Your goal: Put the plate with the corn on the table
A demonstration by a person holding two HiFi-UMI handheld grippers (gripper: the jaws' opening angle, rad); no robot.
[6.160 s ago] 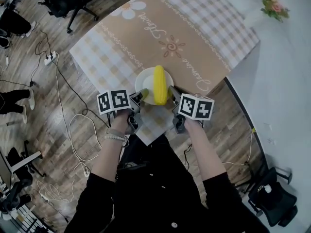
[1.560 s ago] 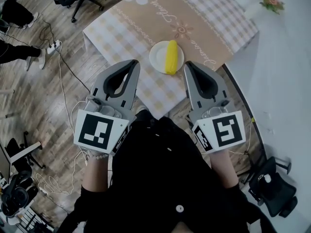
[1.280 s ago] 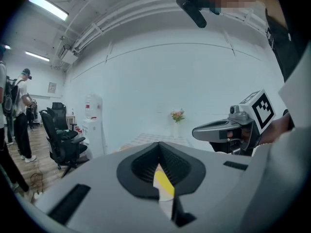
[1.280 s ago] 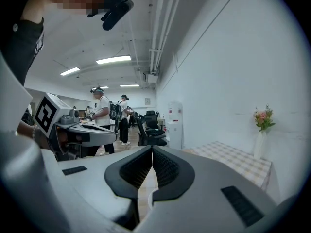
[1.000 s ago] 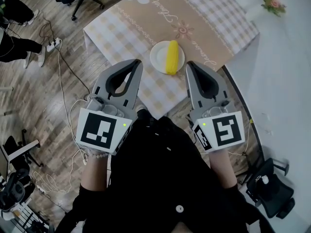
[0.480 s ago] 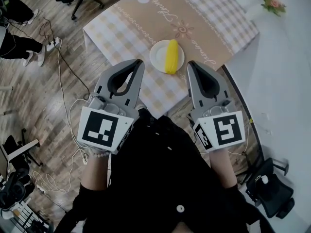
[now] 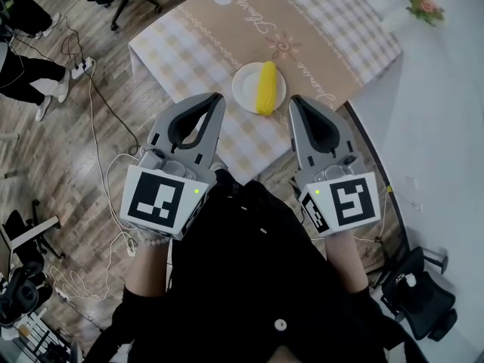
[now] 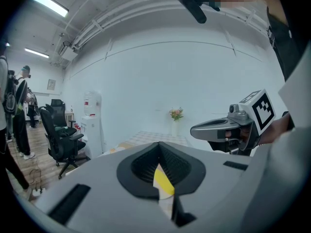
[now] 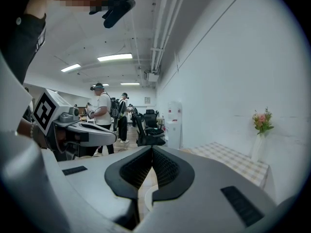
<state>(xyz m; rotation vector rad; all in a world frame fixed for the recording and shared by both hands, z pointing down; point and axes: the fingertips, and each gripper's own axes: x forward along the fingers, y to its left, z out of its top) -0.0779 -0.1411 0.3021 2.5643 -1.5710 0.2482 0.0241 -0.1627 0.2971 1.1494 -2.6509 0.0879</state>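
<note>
The white round plate (image 7: 243, 91) carrying the yellow corn cob (image 7: 265, 88) is sitting near the beige checked table (image 7: 325, 21)'s front corner. The grey left gripper (image 7: 215, 101) and grey right gripper (image 7: 296, 104) are hovering over that corner, jaws closed and empty. Pink flowers (image 7: 424, 4) are standing beyond the table.

Light: even, cool, indoor.
Source: ceiling strip lights (image 8: 47, 4) at upper left of the left gripper view; more at upper centre of the right gripper view.
Shadows: soft, faint.
Head view: dimmer, floor (image 7: 68, 150) dark at left.
Gripper views: heavy fisheye bend, black corners, white wall (image 8: 160, 76) pale.
Left gripper (image 8: 158, 147) and right gripper (image 9: 152, 152): slightly soft, lower frame.
</note>
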